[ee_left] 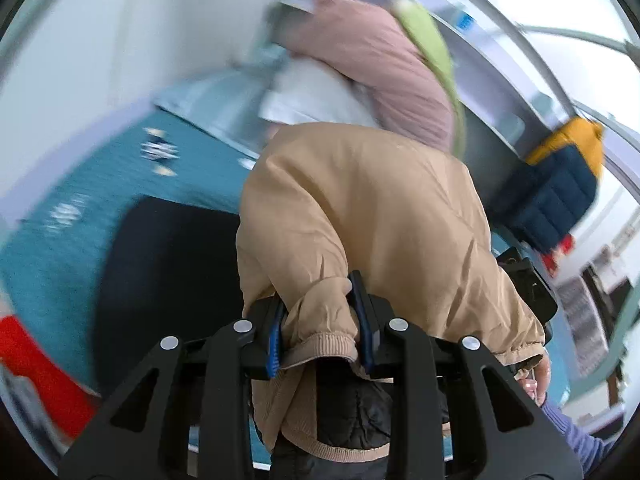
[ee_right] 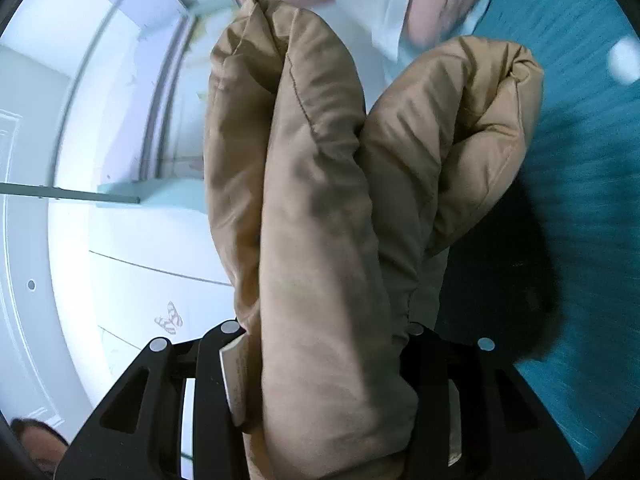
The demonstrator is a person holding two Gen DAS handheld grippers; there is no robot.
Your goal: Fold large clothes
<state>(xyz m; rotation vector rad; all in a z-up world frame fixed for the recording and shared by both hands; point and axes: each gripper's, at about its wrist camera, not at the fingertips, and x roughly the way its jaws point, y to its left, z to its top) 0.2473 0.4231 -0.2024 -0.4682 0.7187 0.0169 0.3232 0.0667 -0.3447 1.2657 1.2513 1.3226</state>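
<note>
A tan padded jacket point(ee_left: 360, 208) with a black lining hangs in the air between both grippers. My left gripper point(ee_left: 322, 320) is shut on the jacket's ribbed cuff, its blue pads point(ee_left: 362, 312) pressing both sides. In the right wrist view the jacket point(ee_right: 320, 240) is bunched in thick rolls, and my right gripper point(ee_right: 324, 360) is shut on that bundle; its fingers are mostly hidden by fabric. Both views are motion-blurred.
A teal bed cover point(ee_left: 72, 216) lies below, also seen in the right wrist view point(ee_right: 580, 208). A pile of pink point(ee_left: 380, 64), white and green clothes lies at the far side. A navy-and-yellow jacket point(ee_left: 556, 184) hangs at right. A red item point(ee_left: 32, 368) is at left.
</note>
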